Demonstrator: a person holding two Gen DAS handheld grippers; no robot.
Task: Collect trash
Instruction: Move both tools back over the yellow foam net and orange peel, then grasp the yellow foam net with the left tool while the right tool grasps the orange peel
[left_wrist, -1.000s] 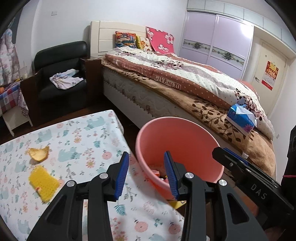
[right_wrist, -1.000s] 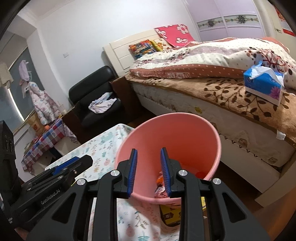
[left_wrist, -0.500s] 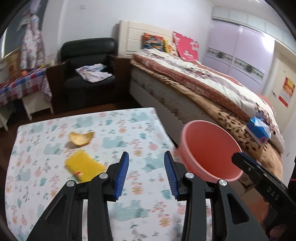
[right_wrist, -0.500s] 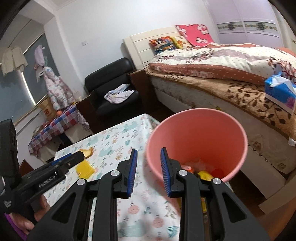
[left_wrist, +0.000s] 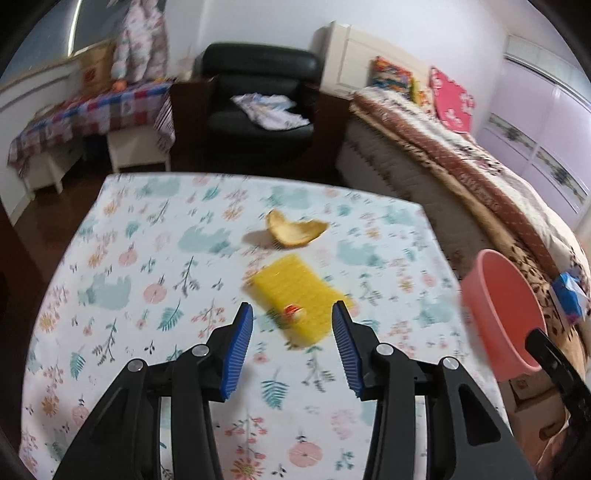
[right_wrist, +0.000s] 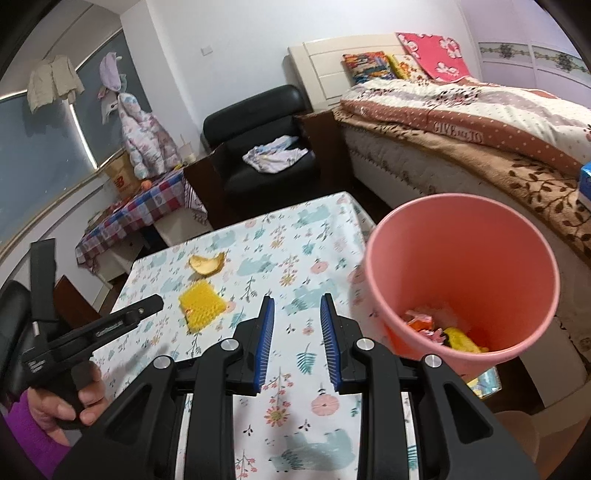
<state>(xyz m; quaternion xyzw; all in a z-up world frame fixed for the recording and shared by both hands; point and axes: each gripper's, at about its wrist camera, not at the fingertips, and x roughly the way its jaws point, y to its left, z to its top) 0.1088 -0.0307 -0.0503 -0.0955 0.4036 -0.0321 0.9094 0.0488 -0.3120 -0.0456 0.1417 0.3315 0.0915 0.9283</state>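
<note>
Nearest the left wrist camera, the left gripper (left_wrist: 291, 336) is seen spread wide, its blue ribbed pads (left_wrist: 236, 354) apart with nothing grasped, poised over the floral tablecloth (left_wrist: 122, 280). Just beyond the fingertips, the yellow bumpy packet (left_wrist: 295, 295) lies flat on the tablecloth, a small red-and-white mark visible on its near end. Just behind the packet, apart from it, the curled orange peel (left_wrist: 295, 232) is shown resting on the cloth. To the right of the packet, off the edge of the tablecloth, the pink bin (left_wrist: 506, 310) is seen tilted.

In the right wrist view, the right gripper (right_wrist: 297, 339) is held unclenched with a narrower gap, nothing lying between its pads (right_wrist: 264, 347). The pink bin (right_wrist: 461, 273) is shown right of this gripper, containing crumpled orange, pink and yellow scraps (right_wrist: 443, 328). The packet (right_wrist: 201, 302) and peel (right_wrist: 207, 264) appear left of the bin, farther along the table. Behind the table, a black armchair (right_wrist: 266, 147) bearing a crumpled cloth (right_wrist: 273, 153) is seen, with the bed (right_wrist: 480, 122) beside it.
</note>
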